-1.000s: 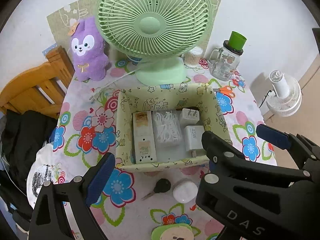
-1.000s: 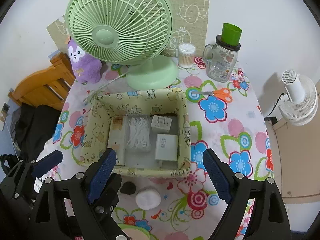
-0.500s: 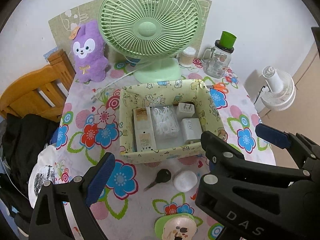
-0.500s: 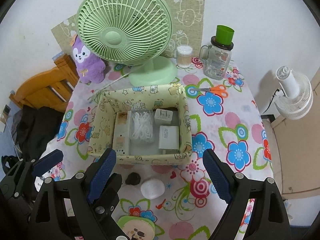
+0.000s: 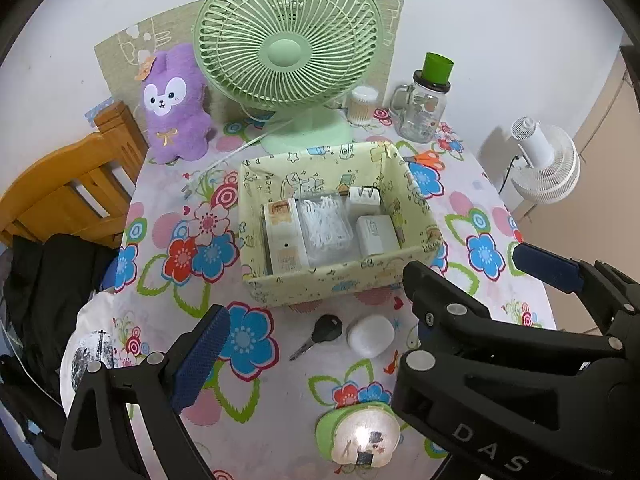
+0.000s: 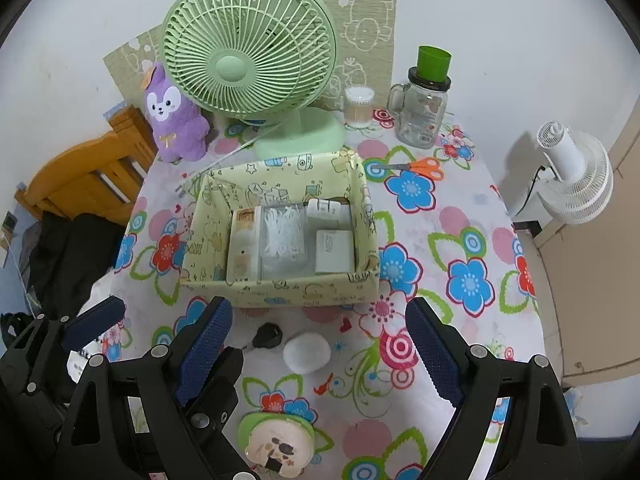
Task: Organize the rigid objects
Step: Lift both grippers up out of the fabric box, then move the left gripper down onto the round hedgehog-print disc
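A pale yellow fabric box (image 5: 320, 288) (image 6: 280, 294) stands mid-table and holds a long white box, a clear case of white picks (image 5: 326, 224) and two white chargers (image 6: 334, 250). In front of it lie a black key (image 5: 324, 330) (image 6: 269, 336), a white round case (image 5: 370, 336) (image 6: 307, 352) and a green round mirror (image 5: 362, 436) (image 6: 278, 440). My left gripper (image 5: 316, 344) is open and empty above the key and case. My right gripper (image 6: 318, 354) is open and empty, close beside it, above the white case.
A green desk fan (image 5: 288, 40), a purple plush rabbit (image 5: 174, 104), a cotton swab tub (image 6: 359, 106) and a glass mug with a green lid (image 6: 424, 108) stand at the back. Orange scissors (image 6: 420, 168) lie right of the box. A wooden chair (image 5: 68, 196) stands left; a white fan (image 6: 576, 180) stands right.
Both grippers have pulled back and up from the box, so the key, the white case and the green mirror now show in full. Both stay open.
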Demonstrator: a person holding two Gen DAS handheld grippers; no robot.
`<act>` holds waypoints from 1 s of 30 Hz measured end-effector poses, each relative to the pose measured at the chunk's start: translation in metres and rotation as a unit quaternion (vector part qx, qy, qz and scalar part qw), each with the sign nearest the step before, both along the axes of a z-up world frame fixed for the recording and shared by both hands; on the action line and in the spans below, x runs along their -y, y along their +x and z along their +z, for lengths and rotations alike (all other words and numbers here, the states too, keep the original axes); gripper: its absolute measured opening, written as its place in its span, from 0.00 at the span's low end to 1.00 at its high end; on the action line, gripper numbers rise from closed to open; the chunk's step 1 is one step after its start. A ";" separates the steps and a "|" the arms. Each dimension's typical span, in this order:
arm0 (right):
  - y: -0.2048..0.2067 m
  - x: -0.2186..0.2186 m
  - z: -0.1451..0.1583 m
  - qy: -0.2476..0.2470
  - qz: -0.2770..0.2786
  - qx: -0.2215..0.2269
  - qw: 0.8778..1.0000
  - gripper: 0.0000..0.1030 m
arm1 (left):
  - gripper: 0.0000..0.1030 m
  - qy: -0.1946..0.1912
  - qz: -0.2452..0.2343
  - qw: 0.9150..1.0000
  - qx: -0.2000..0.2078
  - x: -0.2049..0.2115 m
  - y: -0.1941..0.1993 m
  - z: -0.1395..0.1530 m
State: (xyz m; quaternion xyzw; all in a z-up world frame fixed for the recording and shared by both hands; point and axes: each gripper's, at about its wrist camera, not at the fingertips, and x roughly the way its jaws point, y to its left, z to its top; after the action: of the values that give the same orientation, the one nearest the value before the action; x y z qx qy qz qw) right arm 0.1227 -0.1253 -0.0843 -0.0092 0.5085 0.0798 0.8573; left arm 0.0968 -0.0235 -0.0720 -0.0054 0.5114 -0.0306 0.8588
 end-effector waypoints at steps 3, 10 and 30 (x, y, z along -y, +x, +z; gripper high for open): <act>-0.008 0.000 -0.002 -0.001 -0.005 -0.001 1.000 0.88 | 0.93 0.000 -0.005 1.000 -0.002 0.000 -0.006 -0.003; -0.025 0.004 -0.008 -0.001 -0.016 -0.004 1.000 0.88 | 0.93 -0.001 -0.021 1.000 -0.007 0.003 -0.019 -0.011; -0.043 0.027 -0.056 0.006 0.051 -0.032 0.998 0.88 | 0.93 -0.012 0.010 0.999 -0.042 0.010 -0.047 -0.066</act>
State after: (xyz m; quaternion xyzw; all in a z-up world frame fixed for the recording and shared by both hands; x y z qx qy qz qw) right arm 0.0793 -0.1521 -0.1401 -0.0274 0.5337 0.1269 0.8357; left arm 0.0501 -0.0330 -0.1377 -0.0221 0.5469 -0.0274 0.8364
